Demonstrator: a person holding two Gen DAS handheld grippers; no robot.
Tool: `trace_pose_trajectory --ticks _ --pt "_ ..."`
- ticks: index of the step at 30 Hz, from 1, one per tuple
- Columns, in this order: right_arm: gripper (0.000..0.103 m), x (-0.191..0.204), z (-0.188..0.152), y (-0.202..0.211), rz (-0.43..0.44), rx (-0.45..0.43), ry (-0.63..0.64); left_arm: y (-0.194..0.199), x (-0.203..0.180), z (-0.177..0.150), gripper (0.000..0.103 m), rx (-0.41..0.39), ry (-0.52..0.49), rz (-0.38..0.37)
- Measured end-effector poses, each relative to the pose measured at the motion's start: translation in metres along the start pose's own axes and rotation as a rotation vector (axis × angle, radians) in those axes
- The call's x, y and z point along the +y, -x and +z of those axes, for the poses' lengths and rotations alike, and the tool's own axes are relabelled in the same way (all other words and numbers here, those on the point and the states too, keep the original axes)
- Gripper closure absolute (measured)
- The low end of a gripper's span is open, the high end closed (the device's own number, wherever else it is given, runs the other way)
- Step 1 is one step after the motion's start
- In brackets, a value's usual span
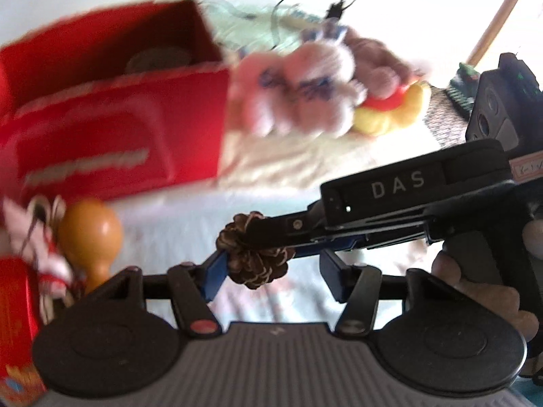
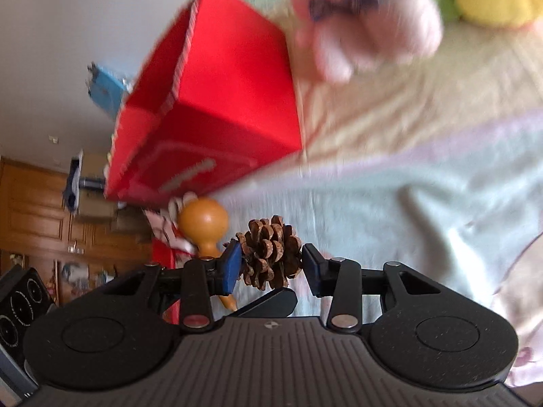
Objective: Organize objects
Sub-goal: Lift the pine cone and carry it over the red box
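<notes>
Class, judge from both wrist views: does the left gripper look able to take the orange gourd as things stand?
Probably yes. The left gripper is open and holds nothing; the orange gourd lies uncovered just to its left. The right gripper holds the pine cone, away from that path.

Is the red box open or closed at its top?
Open. The left wrist view looks down past the rim of the red box into its inside, where a blurred round object lies.

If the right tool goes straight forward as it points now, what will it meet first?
The right tool already holds the pine cone. Straight ahead lies bare bedsheet, then probably the pink plush toy; the red box sits left of that line. Depth is unclear.
</notes>
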State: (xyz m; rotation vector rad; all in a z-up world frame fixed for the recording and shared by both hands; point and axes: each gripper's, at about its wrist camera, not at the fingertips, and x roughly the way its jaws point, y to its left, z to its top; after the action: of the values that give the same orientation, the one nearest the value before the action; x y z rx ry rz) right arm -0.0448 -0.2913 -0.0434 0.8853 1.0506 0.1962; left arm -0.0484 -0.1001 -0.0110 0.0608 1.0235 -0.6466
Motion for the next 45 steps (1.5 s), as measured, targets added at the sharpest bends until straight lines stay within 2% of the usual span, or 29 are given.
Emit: trace_pose_trajectory --ticks 10,14,18,22,26,31,38,45 --pt "0.061 0.061 0.019 0.044 -0.029 -0.244 0.091 0.043 0.002 0.054 0.044 -0.165 -0.12 -0.111" --pt "0.06 0.09 0.033 0.039 -0.048 -0.297 0.157 0.057 0.018 0.074 0.044 -0.22 -0.139 -0.132" --pt "0.061 0.121 0.052 0.021 -0.082 -0.306 0.224 0.064 0.047 0.091 0.044 -0.254 -0.136 -0.139" --pt "0.061 0.15 0.072 -0.008 -0.169 -0.266 0.316 0.06 0.082 0.098 0.044 -0.239 -0.091 -0.161" --pt "0.062 0.163 0.086 -0.043 -0.264 -0.161 0.386 0.042 0.11 0.101 0.044 -0.197 -0.045 -0.158" --pt "0.062 0.174 0.097 -0.072 -0.371 -0.061 0.444 0.018 0.132 0.102 0.044 -0.133 0.003 -0.192" --pt "0.062 0.179 0.104 -0.095 -0.519 0.043 0.508 -0.005 0.142 0.101 0.044 -0.041 0.04 -0.267" --pt "0.064 0.173 0.105 -0.102 -0.556 0.086 0.492 -0.023 0.144 0.104 0.044 0.007 0.045 -0.27"
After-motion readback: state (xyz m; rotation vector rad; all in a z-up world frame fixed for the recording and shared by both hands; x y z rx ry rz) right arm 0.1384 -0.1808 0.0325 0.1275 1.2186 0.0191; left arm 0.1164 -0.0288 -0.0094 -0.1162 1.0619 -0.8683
